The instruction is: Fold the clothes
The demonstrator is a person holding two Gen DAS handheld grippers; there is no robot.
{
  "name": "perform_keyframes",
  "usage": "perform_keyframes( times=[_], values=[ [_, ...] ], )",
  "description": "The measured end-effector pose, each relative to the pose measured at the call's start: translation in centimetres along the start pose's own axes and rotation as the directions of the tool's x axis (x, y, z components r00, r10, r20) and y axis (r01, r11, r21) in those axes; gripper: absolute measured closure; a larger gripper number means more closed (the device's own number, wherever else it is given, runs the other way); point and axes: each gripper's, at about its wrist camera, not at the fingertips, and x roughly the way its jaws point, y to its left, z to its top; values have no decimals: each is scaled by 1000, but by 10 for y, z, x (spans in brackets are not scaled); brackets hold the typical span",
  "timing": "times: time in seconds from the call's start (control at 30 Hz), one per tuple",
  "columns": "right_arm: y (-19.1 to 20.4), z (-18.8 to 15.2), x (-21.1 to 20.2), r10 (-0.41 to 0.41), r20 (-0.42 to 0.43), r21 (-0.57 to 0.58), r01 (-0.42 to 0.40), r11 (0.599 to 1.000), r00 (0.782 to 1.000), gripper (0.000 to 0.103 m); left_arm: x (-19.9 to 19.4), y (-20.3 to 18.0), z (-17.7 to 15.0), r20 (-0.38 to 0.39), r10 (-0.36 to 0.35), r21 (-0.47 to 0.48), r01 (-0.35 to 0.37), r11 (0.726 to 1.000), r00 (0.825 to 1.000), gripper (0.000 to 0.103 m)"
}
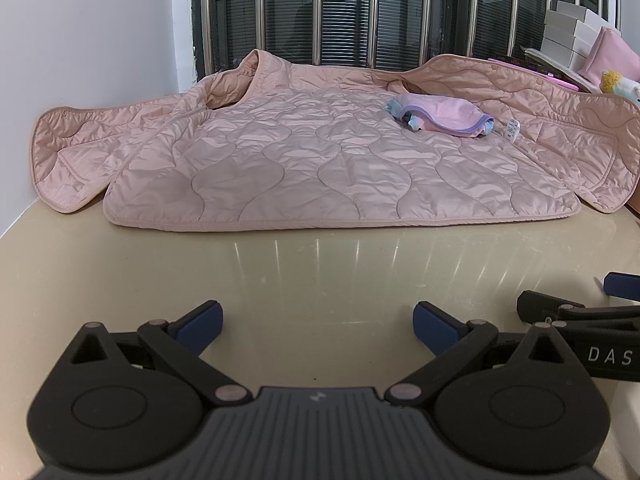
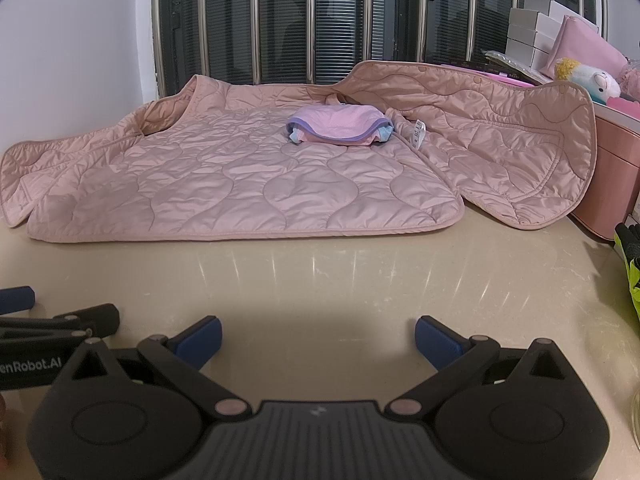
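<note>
A pink quilted jacket (image 1: 304, 152) lies spread open and flat on the beige table (image 1: 320, 272), lining up, both front panels flung out to the sides. It also shows in the right wrist view (image 2: 240, 176). A small folded pink and purple garment (image 1: 440, 114) rests on it near the collar, seen too in the right wrist view (image 2: 340, 126). My left gripper (image 1: 318, 326) is open and empty, low over the bare table in front of the hem. My right gripper (image 2: 318, 334) is open and empty beside it, also short of the hem.
A barred dark window (image 1: 360, 12) runs behind the table and a white wall (image 1: 88, 40) stands at the left. White boxes (image 2: 532, 32), a pink pouch (image 2: 588, 48), a plush toy (image 2: 588, 76) and a pink box (image 2: 608, 168) crowd the right side. A yellow-green item (image 2: 632, 268) lies at the right edge.
</note>
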Motion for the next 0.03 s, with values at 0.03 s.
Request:
perform_keyframes(
  times=[0.03],
  values=[
    [0, 0, 0, 0, 0, 0, 0, 1000, 1000, 0, 0, 0, 0, 0, 0, 0, 0, 1000, 1000, 1]
  ],
)
